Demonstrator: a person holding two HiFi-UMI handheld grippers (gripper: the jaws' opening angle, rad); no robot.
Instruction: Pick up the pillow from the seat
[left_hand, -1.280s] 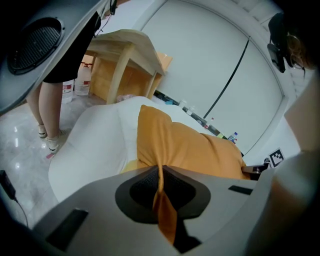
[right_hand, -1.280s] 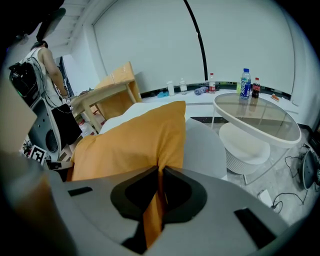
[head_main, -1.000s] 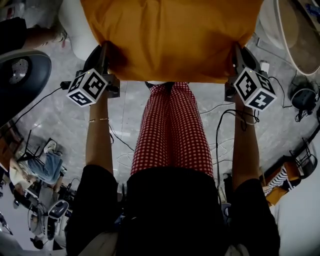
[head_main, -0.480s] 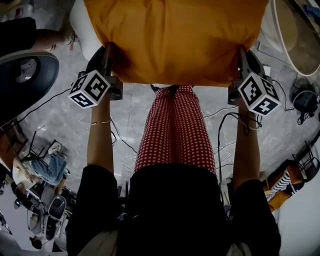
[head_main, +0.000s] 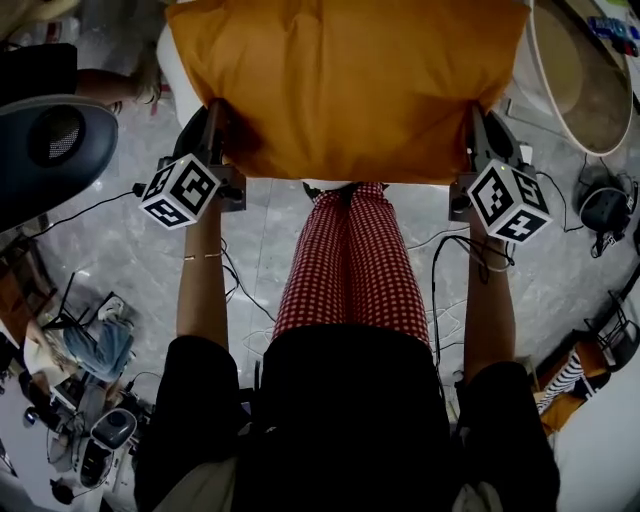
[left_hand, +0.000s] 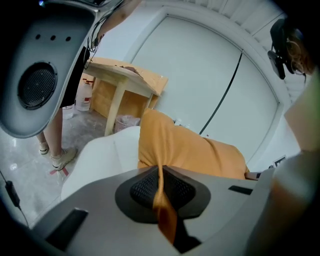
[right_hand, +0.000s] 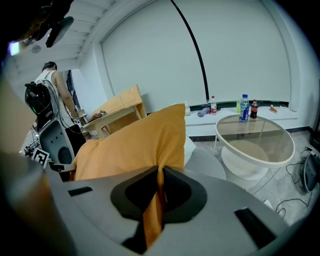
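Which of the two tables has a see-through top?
The round glass table, on a white base; the other, the wooden table, is solid with straight edges.

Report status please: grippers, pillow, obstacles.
Left gripper, right gripper: shut on soft orange fabric pillow corners. Pillow over rounded white seat. No obstruction seen.

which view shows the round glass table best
The right gripper view: the glass table shows whole, bottles on top. The head view catches only part of its rim at the corner; the left gripper view misses it.
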